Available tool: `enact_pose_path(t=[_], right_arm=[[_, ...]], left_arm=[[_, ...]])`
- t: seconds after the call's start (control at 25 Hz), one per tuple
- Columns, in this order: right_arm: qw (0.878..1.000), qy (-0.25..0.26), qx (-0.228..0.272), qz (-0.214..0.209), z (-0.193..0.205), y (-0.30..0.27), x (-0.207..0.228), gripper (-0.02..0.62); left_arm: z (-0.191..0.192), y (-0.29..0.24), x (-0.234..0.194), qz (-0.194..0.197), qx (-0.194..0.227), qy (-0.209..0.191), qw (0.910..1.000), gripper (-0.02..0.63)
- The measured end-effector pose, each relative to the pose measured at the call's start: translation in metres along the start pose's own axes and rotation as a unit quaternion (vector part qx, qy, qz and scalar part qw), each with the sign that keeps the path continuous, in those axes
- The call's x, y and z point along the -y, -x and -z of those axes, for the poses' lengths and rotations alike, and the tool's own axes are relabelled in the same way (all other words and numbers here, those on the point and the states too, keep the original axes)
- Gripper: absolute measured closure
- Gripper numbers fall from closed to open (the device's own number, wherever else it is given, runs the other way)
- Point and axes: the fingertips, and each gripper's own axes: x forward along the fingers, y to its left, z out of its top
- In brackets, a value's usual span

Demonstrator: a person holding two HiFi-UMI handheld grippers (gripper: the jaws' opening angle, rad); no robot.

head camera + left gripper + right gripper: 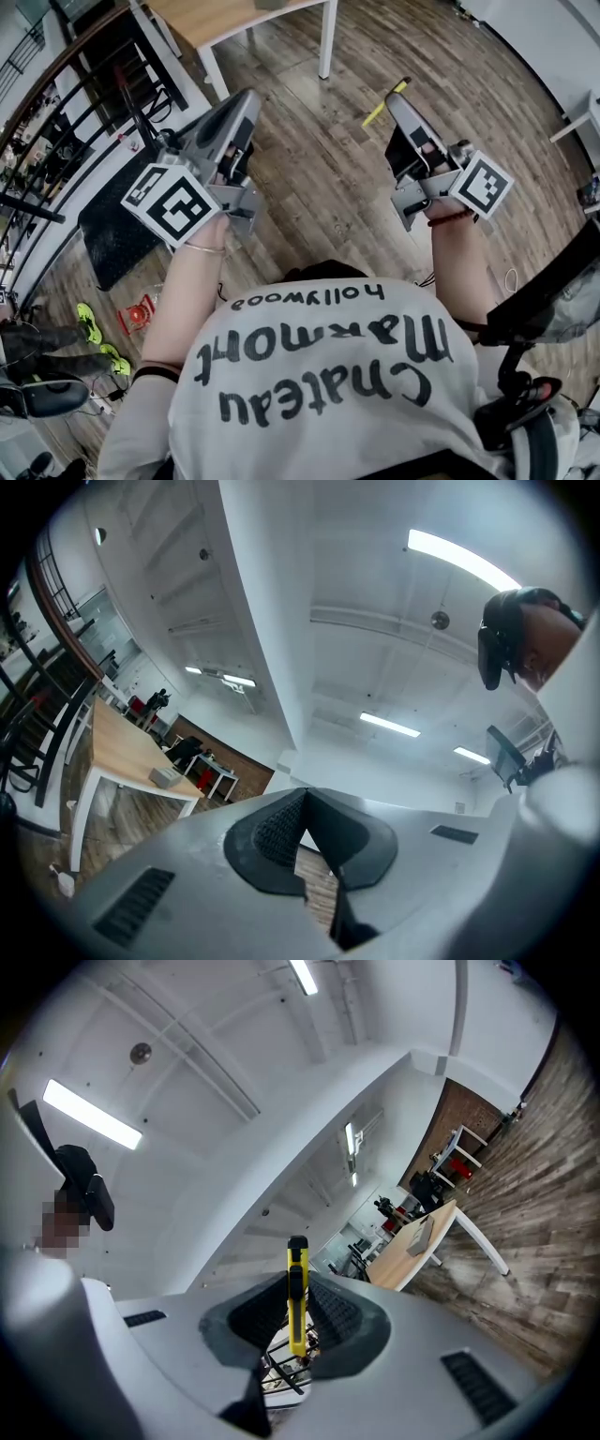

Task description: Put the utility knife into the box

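Utility knife (296, 1274) sits clamped between the pads of my right gripper (296, 1321), jaws closed on its yellow body, one end standing out past their tips. My left gripper (305, 829) has its jaws pressed together on nothing. I judge this the carrying step. Next I must find the box, which no view shows, somewhere beyond the wooden floor (328, 159) ahead.

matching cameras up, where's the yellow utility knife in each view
Head view: utility knife upper right of centre, poking from the right gripper.
Left gripper view: not in it.
Right gripper view: dead centre, upright, clamped between the tongs.
Shared landmark: wood-topped table.
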Motion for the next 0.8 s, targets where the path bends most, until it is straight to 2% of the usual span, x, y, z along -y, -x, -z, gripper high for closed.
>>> enact_pose_path(t=[0.16, 0.32, 0.6, 0.8], right_arm=[[1.000, -0.008, -0.013, 0.010, 0.015, -0.006, 0.008, 0.528], [1.000, -0.009, -0.020, 0.004, 0.013, -0.016, 0.019, 0.528], [0.999, -0.029, -0.037, 0.001, -0.002, -0.035, 0.070, 0.528], [0.998, -0.017, -0.064, -0.004, -0.013, -0.042, 0.117, 0.528]], left_arm=[[0.008, 0.011, -0.016, -0.008, 0.001, 0.014, 0.9999, 0.600], [0.009, 0.004, -0.028, -0.014, 0.001, 0.015, 0.9998, 0.600], [0.024, -0.040, -0.046, -0.026, -0.015, 0.016, 0.9994, 0.600], [0.044, -0.081, -0.066, -0.037, -0.020, 0.017, 0.9990, 0.600]])
